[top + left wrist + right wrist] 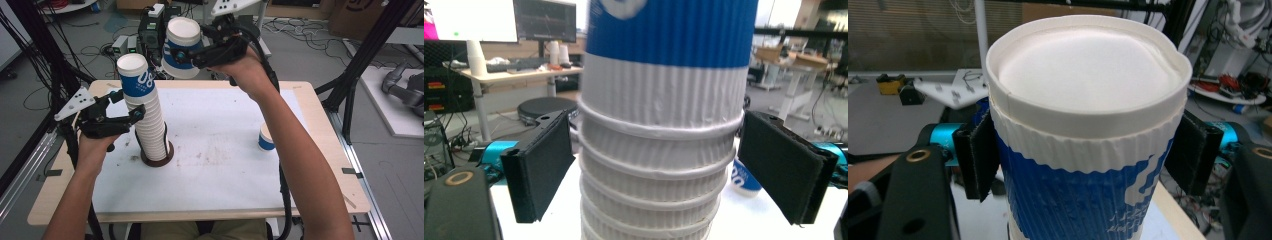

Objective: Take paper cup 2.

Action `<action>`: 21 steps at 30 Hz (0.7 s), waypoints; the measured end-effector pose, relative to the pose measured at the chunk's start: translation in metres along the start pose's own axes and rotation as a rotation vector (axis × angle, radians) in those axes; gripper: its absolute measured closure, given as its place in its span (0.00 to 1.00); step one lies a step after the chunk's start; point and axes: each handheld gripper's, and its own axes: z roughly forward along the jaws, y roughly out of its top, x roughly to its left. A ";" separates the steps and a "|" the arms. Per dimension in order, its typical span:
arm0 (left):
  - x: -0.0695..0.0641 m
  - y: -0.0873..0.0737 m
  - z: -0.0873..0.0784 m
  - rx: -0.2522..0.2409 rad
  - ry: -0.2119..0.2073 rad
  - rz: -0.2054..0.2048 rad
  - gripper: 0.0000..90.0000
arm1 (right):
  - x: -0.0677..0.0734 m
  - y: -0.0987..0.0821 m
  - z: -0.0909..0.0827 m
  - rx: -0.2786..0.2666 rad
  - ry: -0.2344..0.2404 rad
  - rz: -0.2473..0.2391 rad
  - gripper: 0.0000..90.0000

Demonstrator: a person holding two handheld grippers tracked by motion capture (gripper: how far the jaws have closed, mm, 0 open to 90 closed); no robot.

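Figure: my two pairs of jaws over a pale wooden desk (pixel 320 150) covered by a white, lightly stained mat (pixel 220 150). The room beyond the desk holds grey floor, tangled cables, black frame posts and, in my left gripper view, a far workbench with monitors (pixel 544 20).

Landmark: a tall stack of inverted white ribbed paper cups topped by a blue-banded cup (pixel 145 110), standing on a dark round base (pixel 157 157) on the left half of the mat. Its long axis is vertical with a slight lean; the cup bottoms face up.

My left gripper (pixel 131 116) sits just left of the stack at mid-height. Its jaws straddle the stack about half open; a gap shows between each pad and the ribbed wall, so nothing is held.

My right gripper (pixel 182 52) is raised above and to the right of the stack's top. Its jaws are clamped on the sides of a single blue-and-white ribbed paper cup (pixel 182 47), inverted, closed bottom up, axis near vertical and slightly tilted.

A small blue-and-white paper cup (pixel 266 137) stands on the mat well right of the stack.
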 end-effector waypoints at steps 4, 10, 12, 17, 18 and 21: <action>-0.002 -0.001 -0.015 -0.013 0.013 0.003 0.16 | -0.001 -0.017 -0.010 0.010 -0.009 0.023 0.30; -0.008 -0.008 -0.032 -0.015 0.009 0.002 0.16 | -0.001 -0.038 -0.018 0.021 -0.022 0.042 0.30; -0.012 -0.010 -0.036 -0.011 -0.003 0.002 0.16 | -0.002 -0.046 -0.020 0.027 -0.030 0.046 0.30; -0.020 -0.018 -0.039 0.010 -0.037 0.011 0.16 | -0.002 -0.071 -0.025 0.043 -0.037 0.077 0.30; -0.022 -0.020 -0.039 0.019 -0.046 0.013 0.16 | -0.002 -0.077 -0.026 0.046 -0.040 0.081 0.30; -0.028 -0.031 -0.037 0.028 -0.068 0.012 0.16 | -0.002 -0.093 -0.030 0.052 -0.047 0.099 0.30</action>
